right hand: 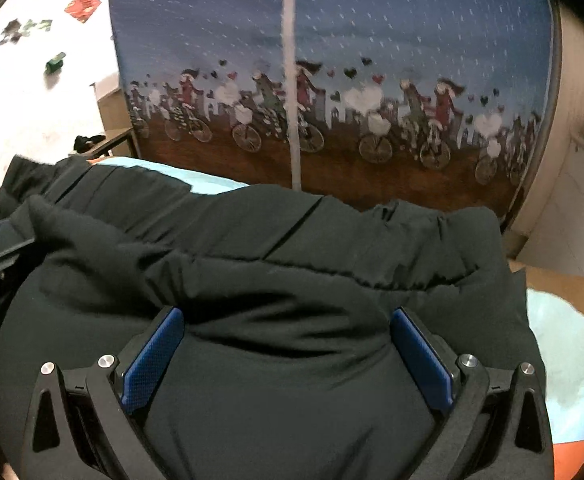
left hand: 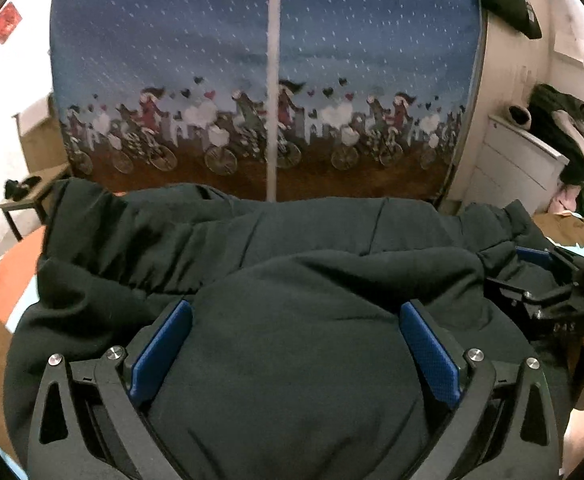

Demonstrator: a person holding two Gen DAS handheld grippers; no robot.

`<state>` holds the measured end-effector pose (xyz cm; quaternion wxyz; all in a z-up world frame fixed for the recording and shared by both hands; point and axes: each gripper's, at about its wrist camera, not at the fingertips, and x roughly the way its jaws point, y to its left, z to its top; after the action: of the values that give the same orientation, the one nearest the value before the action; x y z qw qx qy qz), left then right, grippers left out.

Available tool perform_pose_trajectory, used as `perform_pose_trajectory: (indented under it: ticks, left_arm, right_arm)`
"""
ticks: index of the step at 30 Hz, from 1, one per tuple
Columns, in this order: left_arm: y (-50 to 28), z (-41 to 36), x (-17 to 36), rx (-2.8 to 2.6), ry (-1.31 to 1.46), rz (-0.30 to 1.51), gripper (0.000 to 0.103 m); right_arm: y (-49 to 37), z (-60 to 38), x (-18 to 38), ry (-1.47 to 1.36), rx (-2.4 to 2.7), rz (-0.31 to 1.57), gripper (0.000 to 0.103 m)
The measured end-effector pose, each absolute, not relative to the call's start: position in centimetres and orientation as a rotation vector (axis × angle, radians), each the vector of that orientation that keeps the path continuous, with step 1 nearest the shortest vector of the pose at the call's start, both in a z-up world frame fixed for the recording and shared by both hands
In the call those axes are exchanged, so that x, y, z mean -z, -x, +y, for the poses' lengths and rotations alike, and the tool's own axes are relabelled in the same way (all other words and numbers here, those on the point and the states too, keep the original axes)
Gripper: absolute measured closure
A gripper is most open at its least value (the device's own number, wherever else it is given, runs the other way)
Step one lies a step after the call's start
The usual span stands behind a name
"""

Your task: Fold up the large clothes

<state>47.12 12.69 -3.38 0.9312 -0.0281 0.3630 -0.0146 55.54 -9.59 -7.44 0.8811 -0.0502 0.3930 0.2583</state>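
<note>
Black garment (left hand: 292,264) lies bunched on the bed before the printed curtain (left hand: 267,60). Left gripper (left hand: 296,336) and right gripper (right hand: 287,340) both spread wide, cloth mounded between fingers, unpinched. Close on one layer only, evenly.

We see a large black fabric garment (left hand: 292,248), rumpled, partly folded over itself, gathered elastic band facing up.

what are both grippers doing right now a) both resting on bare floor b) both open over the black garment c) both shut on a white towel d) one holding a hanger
b: the left gripper and right gripper each show blue fingers spread wide over the black garment.
</note>
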Motion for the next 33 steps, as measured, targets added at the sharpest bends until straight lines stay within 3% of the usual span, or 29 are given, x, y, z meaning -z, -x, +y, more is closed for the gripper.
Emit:
perform_pose_trajectory:
  ticks: [25, 33]
  left_arm:
    - [-48.8, 13.0, 4.7, 0.081, 0.066, 0.699, 0.001]
    - [-48.4, 13.8, 3.4, 0.117, 0.060, 0.793, 0.001]
  right_arm:
    - [-58.6, -9.6, 9.3, 0.018, -0.562, 0.896, 0.000]
    - [-57.2, -10.3, 8.5, 0.021, -0.559, 0.878, 0.000]
